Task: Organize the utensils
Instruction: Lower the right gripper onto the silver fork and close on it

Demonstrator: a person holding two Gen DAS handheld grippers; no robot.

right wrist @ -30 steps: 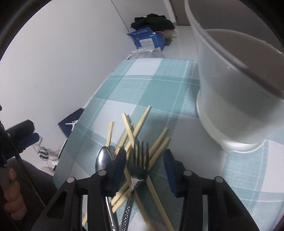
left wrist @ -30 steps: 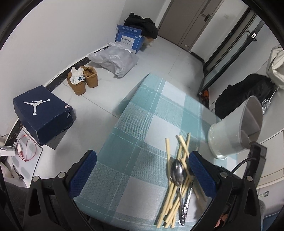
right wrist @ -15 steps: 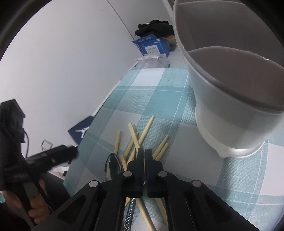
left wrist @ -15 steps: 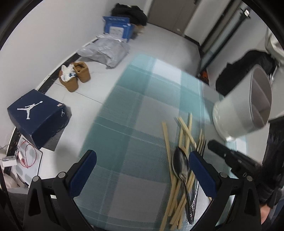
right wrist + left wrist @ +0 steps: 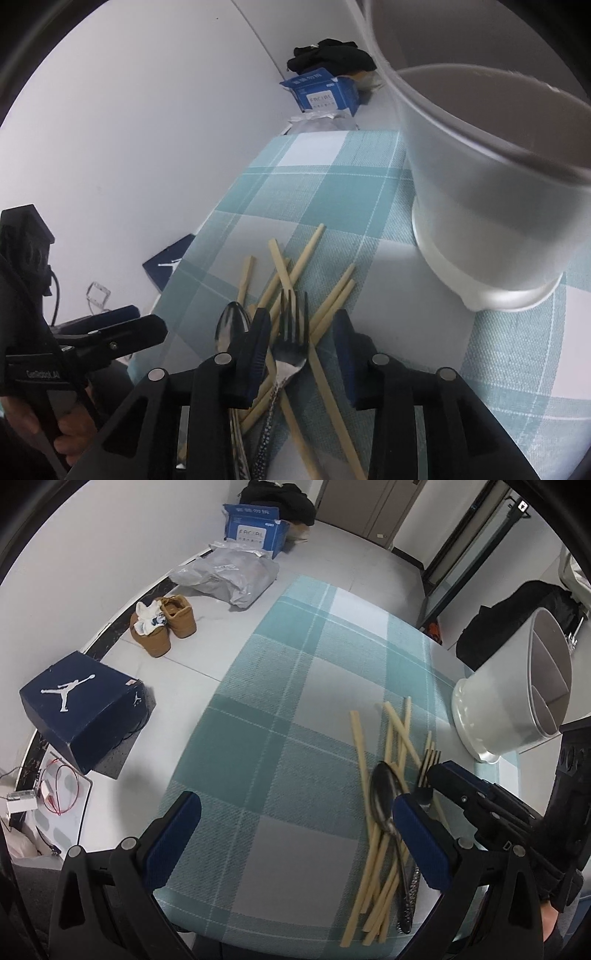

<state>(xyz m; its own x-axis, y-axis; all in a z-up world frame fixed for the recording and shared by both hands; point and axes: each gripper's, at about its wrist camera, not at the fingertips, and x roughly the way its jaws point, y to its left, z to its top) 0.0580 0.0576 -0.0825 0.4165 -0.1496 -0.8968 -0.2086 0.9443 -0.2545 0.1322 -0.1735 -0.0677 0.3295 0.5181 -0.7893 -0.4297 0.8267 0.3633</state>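
A pile of several wooden chopsticks (image 5: pixel 391 746) (image 5: pixel 295 266), a metal spoon (image 5: pixel 384 794) (image 5: pixel 231 325) and a metal fork (image 5: pixel 293 332) (image 5: pixel 428 764) lies on the teal checked tablecloth (image 5: pixel 295 709). A white divided utensil holder (image 5: pixel 517 698) (image 5: pixel 491 206) stands to the right of the pile. My right gripper (image 5: pixel 301 343) is open, its pads either side of the fork's head, low over the pile. My left gripper (image 5: pixel 295 834) is open and empty above the table's near edge, its right pad beside the spoon.
On the floor left of the table are a navy shoe box (image 5: pixel 85 709), brown shoes (image 5: pixel 162 624), a grey plastic bag (image 5: pixel 229 572) and a blue carton (image 5: pixel 255 528). A black bag (image 5: pixel 517 616) lies behind the holder. The table edge runs close to both grippers.
My right gripper was shut half a second ago and is now open around the fork's head. The fork still lies on the pile. My left gripper has shifted slightly.
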